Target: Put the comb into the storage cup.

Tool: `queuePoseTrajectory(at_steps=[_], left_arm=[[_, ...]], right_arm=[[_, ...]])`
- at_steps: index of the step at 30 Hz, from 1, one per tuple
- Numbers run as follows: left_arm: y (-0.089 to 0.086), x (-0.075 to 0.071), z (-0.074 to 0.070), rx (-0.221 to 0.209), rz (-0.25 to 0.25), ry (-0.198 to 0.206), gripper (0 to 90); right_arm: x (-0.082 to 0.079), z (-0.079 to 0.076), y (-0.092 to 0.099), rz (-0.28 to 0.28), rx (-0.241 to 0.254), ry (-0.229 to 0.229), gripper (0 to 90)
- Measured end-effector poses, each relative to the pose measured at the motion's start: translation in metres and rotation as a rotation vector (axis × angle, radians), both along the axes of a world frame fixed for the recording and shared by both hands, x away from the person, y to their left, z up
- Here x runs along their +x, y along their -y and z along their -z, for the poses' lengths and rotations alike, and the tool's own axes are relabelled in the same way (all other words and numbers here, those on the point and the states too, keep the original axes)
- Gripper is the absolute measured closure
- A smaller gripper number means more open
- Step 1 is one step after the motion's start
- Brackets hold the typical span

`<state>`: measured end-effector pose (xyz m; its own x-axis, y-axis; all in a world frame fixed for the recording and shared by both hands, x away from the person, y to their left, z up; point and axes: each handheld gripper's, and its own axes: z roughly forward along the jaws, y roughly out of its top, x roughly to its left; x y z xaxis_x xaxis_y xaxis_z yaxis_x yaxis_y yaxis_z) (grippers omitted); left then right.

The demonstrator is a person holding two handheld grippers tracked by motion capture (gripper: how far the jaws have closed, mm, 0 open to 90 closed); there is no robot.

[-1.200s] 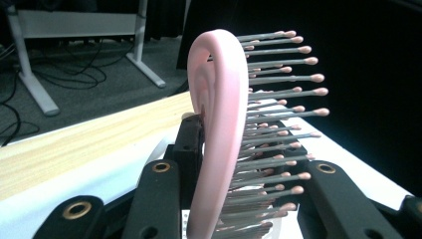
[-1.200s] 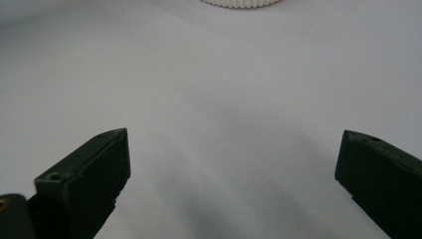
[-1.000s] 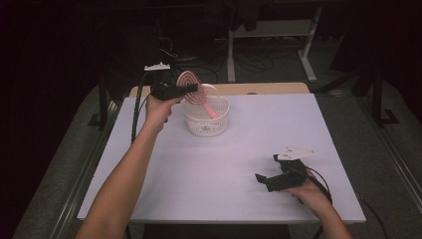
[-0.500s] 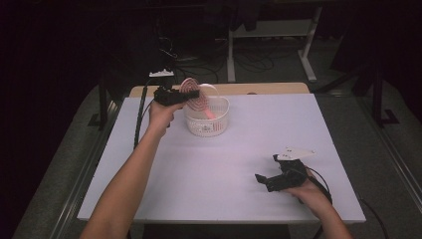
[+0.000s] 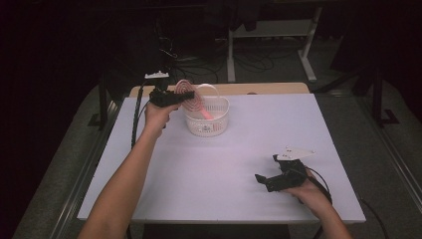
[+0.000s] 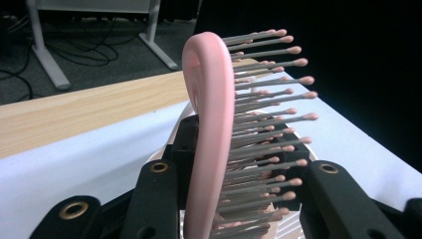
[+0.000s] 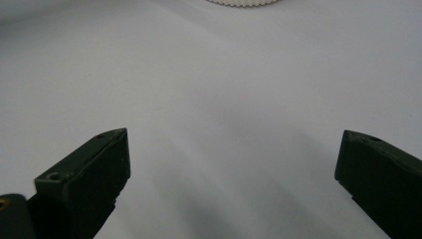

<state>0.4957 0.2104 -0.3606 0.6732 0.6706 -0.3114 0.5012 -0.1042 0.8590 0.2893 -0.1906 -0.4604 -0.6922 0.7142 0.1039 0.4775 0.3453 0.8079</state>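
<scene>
The left gripper (image 5: 183, 95) holds a pink hairbrush (image 5: 188, 94) between its fingers (bristles sideways) over the white basket (image 5: 215, 124); the right gripper (image 5: 263, 179) rests on the worktop (image 5: 239, 149), fingers wide apart.

Pink hairbrush (image 6: 209, 129) — edge-on, grey pink-tipped bristles sideways — held above the white slotted basket (image 5: 211, 124) near the table's far edge.

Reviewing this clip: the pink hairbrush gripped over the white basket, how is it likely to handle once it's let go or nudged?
The pink hairbrush looks like rigid plastic, so it probably keeps its shape in the left gripper. Its thin, ball-tipped bristles likely flex and give an uneven hold. Released with its handle already in the white basket, it would probably lean on the rim, and might tip that light-looking basket.
</scene>
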Motion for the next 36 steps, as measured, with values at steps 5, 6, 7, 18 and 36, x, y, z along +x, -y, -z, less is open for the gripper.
queuePoseTrajectory(at_steps=[5,6,7,18,36], left_arm=[[-0.010,0.002,0.006,-0.010,-0.020,-0.019,61.9],[-0.012,0.003,0.007,-0.016,-0.024,-0.024,61.7],[-0.013,0.003,0.008,-0.021,-0.025,-0.026,61.3],[-0.016,0.005,0.011,0.076,-0.079,0.007,28.2],[-0.034,-0.011,-0.004,0.084,-0.035,0.064,3.7]], right_arm=[[0.000,0.000,0.000,-0.002,-0.003,-0.001,0.4],[0.000,0.000,-0.001,-0.001,-0.004,-0.001,0.4],[0.000,0.000,-0.001,-0.001,-0.006,0.000,0.4],[0.000,0.001,-0.001,-0.002,-0.007,0.000,0.4],[0.002,0.002,-0.003,-0.004,-0.008,0.000,0.4]])
